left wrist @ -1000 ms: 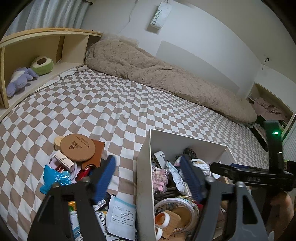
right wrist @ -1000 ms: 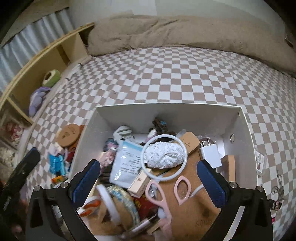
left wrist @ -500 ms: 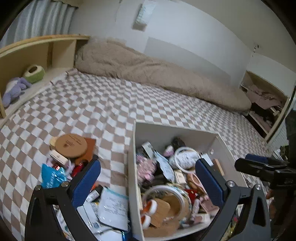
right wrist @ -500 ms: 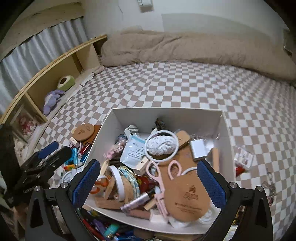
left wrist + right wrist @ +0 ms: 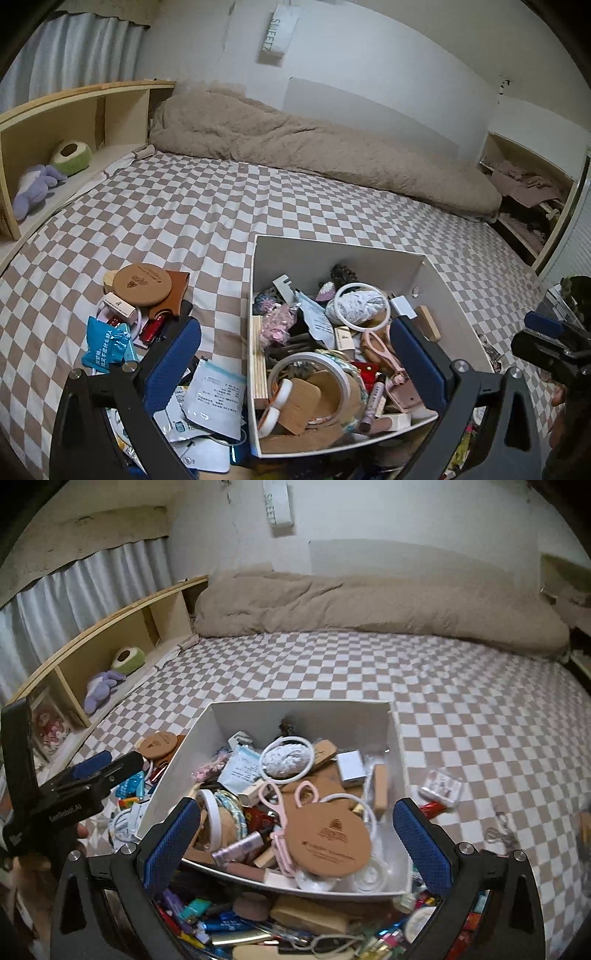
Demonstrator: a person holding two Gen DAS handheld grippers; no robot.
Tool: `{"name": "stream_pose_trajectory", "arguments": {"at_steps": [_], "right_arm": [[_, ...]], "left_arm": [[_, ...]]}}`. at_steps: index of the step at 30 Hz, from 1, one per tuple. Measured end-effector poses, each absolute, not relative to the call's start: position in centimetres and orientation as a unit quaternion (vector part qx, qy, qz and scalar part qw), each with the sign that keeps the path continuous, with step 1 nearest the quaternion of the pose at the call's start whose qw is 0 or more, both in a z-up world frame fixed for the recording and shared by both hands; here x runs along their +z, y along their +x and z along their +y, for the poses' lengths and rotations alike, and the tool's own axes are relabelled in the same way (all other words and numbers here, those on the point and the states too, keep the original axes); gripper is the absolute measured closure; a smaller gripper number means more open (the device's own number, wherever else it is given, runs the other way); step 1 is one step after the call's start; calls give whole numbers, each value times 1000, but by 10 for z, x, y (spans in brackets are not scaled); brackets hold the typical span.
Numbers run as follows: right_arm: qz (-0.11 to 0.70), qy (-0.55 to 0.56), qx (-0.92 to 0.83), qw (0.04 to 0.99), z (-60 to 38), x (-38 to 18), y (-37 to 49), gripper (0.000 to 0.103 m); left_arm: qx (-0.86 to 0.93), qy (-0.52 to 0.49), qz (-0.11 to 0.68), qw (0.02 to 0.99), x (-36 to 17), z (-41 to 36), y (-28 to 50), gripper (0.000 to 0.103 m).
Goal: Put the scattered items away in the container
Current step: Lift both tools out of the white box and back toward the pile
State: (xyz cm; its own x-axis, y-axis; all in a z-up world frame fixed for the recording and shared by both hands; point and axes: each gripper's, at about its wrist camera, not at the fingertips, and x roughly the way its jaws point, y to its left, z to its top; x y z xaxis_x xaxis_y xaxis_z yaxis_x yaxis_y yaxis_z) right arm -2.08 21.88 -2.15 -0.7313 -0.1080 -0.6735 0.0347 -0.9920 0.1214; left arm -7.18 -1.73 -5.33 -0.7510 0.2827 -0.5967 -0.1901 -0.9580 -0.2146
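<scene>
On checkered bedding, white box (image 5: 236, 720) heaped with scissors (image 5: 275, 812), tape roll (image 5: 332, 373), coaster (image 5: 328, 840).

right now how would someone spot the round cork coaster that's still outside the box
Find the white box on the checkered bed. In the pile beside its left wall, the round cork coaster lies on top, overlapping a brown leather piece. It alone there is a flat, stamped tan disc.

A bed (image 5: 229, 206) with a brown-and-white checked cover fills the room. A beige quilt (image 5: 295, 147) lies bunched along the far white wall (image 5: 388, 55). On the left stands a wooden shelf (image 5: 74, 110) below pale curtains (image 5: 74, 48). The light is dim.
</scene>
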Motion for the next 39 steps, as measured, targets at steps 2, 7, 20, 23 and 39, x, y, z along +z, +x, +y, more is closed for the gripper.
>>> {"name": "stream_pose_trajectory", "arguments": {"at_steps": [2, 7, 20, 23, 39], "right_arm": [[-49, 355, -933, 34, 221, -19, -12, 0], [-58, 330, -942, 32, 227, -11, 11, 0], [-52, 289, -956, 16, 229, 3, 69, 0], [-51, 280, -959, 16, 228, 6, 81, 0], [-75, 233, -970, 8, 240, 19, 135, 0]], "left_arm": [[934, -325, -67, 129, -50, -15, -67, 0], [936, -319, -60, 133, -41, -11, -59, 0], [942, -309, -38, 126, -16, -16, -19, 0], [944, -304, -31, 120, -9, -20, -7, 0], [960, -261, -17, 98, 11, -52, 62, 0]]}}
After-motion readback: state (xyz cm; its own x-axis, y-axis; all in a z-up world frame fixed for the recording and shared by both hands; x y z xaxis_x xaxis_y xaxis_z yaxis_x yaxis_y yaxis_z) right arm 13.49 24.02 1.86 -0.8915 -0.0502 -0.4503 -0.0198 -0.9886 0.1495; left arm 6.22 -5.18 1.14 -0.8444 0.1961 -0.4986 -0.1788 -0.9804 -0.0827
